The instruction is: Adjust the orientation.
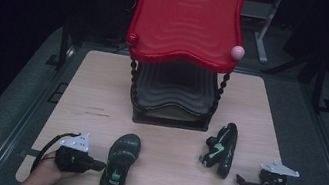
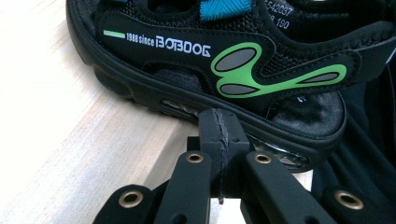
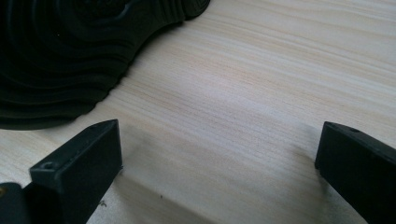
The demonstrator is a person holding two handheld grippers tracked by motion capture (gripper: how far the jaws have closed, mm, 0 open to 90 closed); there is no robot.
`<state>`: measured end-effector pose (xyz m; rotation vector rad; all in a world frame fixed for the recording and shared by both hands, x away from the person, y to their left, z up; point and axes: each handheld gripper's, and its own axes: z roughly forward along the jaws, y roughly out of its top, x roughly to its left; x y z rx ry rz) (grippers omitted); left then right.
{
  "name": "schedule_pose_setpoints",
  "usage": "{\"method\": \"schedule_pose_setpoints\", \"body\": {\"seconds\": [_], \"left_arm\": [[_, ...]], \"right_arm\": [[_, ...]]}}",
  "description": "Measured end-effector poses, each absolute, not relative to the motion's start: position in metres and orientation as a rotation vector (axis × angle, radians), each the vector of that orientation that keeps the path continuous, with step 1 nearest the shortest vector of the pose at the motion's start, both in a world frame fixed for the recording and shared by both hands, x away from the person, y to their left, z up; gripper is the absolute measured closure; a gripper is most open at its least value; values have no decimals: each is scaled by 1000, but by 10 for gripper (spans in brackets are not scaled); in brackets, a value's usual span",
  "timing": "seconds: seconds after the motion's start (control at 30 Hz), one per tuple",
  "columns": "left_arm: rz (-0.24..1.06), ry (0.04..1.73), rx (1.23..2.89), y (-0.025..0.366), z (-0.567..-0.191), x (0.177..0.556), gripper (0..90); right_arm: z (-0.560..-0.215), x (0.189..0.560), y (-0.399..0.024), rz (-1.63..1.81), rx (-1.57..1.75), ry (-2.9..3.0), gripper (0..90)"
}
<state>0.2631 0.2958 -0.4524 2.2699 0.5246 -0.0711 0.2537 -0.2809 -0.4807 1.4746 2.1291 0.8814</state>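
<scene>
Dark surroundings ring my pale wood table (image 1: 102,87). Behind the centre stands the 2-tier rack (image 1: 187,20). Near its front left lies 1 sandal (image 1: 119,163), my left gripper (image 1: 100,165) pressed together, seemingly touching its sole. Front right, another sandal (image 1: 220,148); my right gripper (image 1: 241,180) spread, empty.

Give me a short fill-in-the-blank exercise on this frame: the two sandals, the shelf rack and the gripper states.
1. The top shelf of the rack is coloured ____.
2. The left gripper, jaws pressed together, is ____.
3. The right gripper, jaws wide apart over bare table, is ____.
4. The sandal nearer the right gripper lies on its ____, while the other sandal stands on its sole.

Missing words: red; shut; open; side
</scene>
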Motion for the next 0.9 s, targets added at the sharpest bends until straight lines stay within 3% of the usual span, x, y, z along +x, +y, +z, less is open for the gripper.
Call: {"method": "schedule_pose_setpoints", "body": {"seconds": [0.3,0.43,0.73,0.8,0.9], "left_arm": [[-85,510,2284,297,-455,262,900],[-59,548,2204,312,-448,265,872],[-3,577,2086,312,-429,266,641],[-1,578,2029,308,-421,267,530],[6,562,2003,301,-415,268,481]], "right_arm": [[-481,254,-281,881,1475,2129,1],[-481,255,-280,880,1476,2128,1],[-481,255,-279,881,1473,2128,1],[-481,255,-280,882,1472,2130,1],[-481,255,-280,882,1470,2131,1]]}}
